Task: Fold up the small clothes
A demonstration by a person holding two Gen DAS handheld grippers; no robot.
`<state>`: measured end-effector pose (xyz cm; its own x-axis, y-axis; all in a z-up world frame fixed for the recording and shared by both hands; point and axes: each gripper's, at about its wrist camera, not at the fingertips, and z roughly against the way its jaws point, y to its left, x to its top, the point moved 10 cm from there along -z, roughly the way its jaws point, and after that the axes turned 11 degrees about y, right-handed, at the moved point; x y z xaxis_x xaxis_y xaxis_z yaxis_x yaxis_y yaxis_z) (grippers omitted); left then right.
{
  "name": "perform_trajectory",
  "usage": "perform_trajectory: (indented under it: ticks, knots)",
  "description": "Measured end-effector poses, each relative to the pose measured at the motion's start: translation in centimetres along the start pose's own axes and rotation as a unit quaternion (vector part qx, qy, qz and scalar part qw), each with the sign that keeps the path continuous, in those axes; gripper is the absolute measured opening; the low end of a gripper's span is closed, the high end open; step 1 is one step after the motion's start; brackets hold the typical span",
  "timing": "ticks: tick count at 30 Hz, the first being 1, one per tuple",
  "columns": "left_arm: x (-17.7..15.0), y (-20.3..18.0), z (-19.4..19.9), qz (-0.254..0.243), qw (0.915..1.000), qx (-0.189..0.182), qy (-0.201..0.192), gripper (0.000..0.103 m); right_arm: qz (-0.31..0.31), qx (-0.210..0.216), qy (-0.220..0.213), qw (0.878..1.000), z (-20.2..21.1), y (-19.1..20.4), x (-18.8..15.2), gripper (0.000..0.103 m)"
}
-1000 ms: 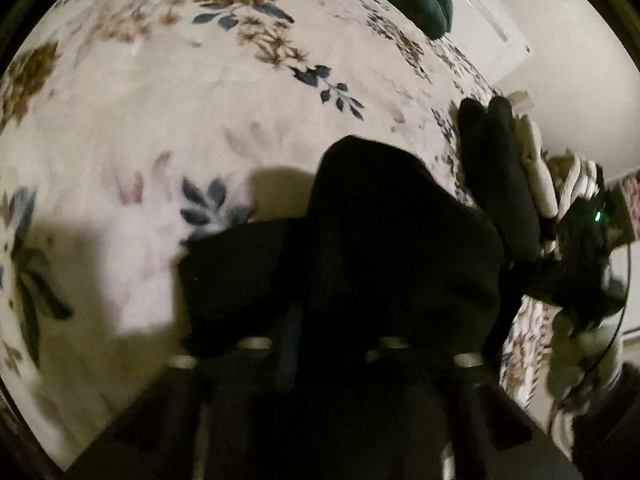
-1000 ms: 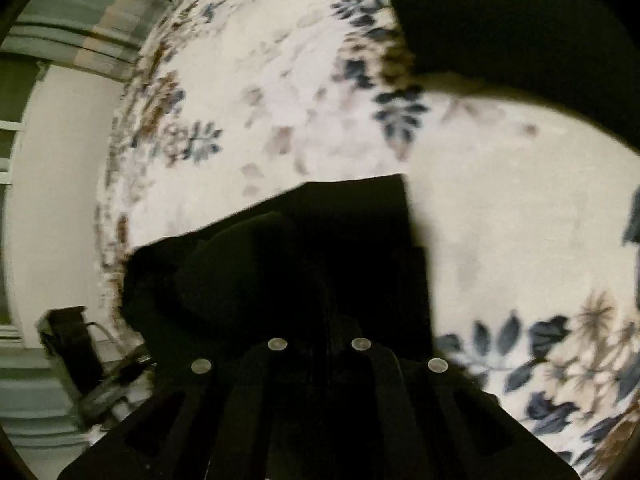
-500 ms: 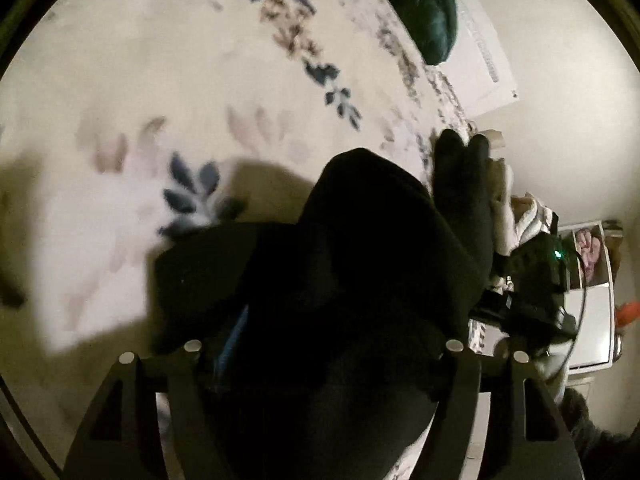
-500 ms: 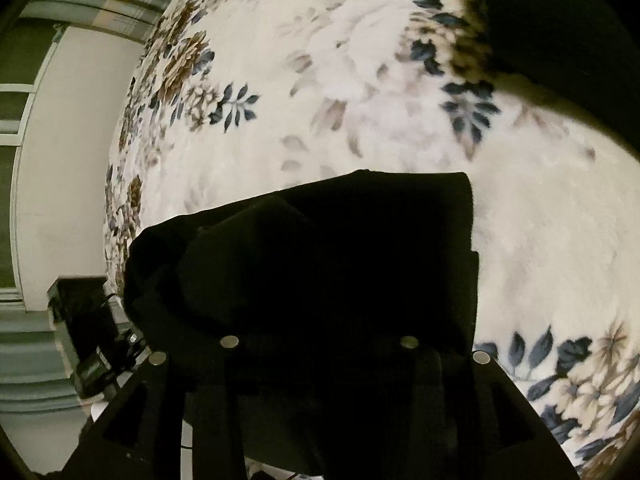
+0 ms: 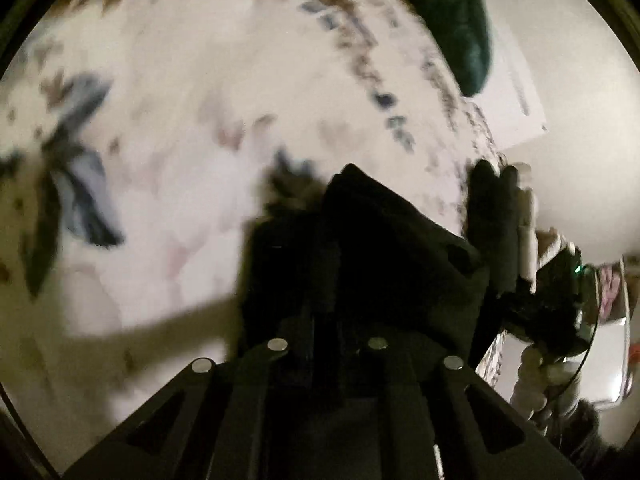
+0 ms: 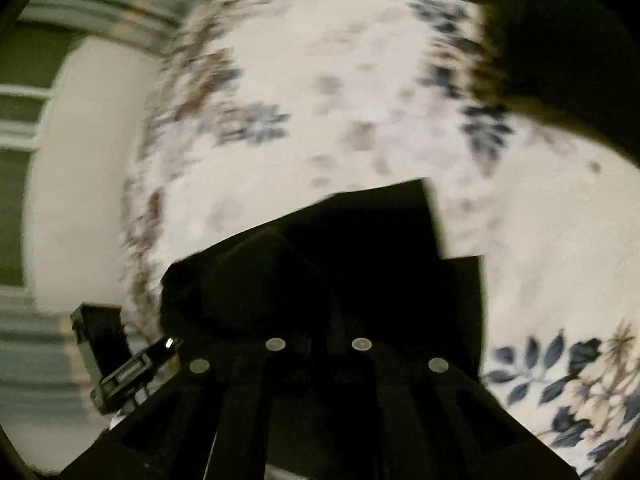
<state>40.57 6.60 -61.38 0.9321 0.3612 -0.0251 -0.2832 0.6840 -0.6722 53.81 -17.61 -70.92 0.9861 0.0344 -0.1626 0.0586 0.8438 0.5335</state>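
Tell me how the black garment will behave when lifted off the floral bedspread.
The black garment is probably floppy: it bunches and drapes over the right gripper. Likely light, since it hangs from the left gripper without stretching taut. Unlikely to roll or slide.

No legible text, label or number anywhere in either view.

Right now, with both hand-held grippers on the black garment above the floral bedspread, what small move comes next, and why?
Probably lower the black garment onto the floral bedspread: both the left hand-held gripper and right hand-held gripper appear closed on it, bunched and seemingly lifted.
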Motion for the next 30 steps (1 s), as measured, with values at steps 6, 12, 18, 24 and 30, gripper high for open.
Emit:
perform_trajectory:
  ticks: [6, 12, 18, 24, 30]
  knots:
    - [1.2, -2.5, 1.9, -0.038, 0.998, 0.049, 0.007, 0.037, 0.008, 0.002, 0.008, 1.0, 0.1, 0.3, 0.4, 0.007]
    - [2.3, -8.7, 4.4, -0.164, 0.982, 0.093, -0.008, 0.063, -0.003, 0.021, -0.012, 1.0, 4.2, -1.5, -1.8, 0.049]
    - [2.2, -13.3, -0.7, -0.28, 0.9482, 0.146, 0.034, 0.063, -0.038, 0.001, -0.005, 0.999, 5.5, -6.9, -5.4, 0.05]
    - [4.3, -9.2, -5.4, -0.248, 0.9468, 0.195, 0.063, 0.066, -0.025, 0.033, 0.032, 0.999, 1.7, -7.1, -7.2, 0.057]
    - [5.2, -7.5, -4.8, -0.212, 0.9599, 0.172, 0.064, 0.071, -0.045, 0.041, 0.0, 0.998, 0.5, -8.6, -5.5, 0.016]
